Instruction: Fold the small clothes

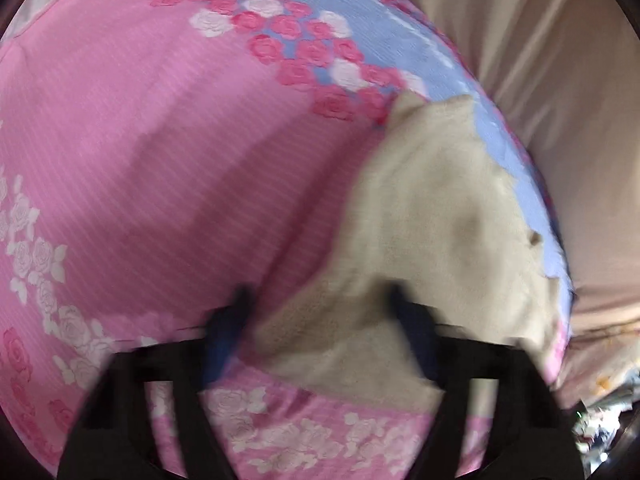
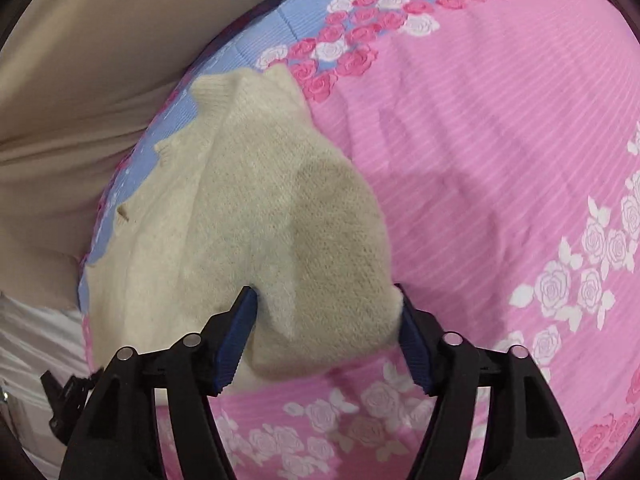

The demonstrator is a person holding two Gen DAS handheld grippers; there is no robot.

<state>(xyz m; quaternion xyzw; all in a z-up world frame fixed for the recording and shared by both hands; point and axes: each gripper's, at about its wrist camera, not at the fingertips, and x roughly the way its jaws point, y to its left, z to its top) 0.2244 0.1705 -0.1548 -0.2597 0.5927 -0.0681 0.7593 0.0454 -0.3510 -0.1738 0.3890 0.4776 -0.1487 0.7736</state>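
Note:
A cream knit garment [image 2: 256, 208] lies on a pink bedsheet [image 2: 480, 140] with rose prints, near the sheet's blue border. In the right wrist view my right gripper [image 2: 324, 300] is open, its blue-padded fingers [image 2: 240, 320] spread around the garment's near folded edge, with knit fabric between them. In the left wrist view the same garment [image 1: 432, 220] lies ahead and to the right. My left gripper [image 1: 320, 300] is open and blurred by motion, its fingers either side of the garment's near corner.
The bed's edge with the blue border [image 1: 400, 40] runs behind the garment. Beyond it hangs beige fabric [image 1: 540, 60]; it also shows in the right wrist view [image 2: 80, 80]. A dark object [image 2: 64, 396] sits off the bed at the lower left.

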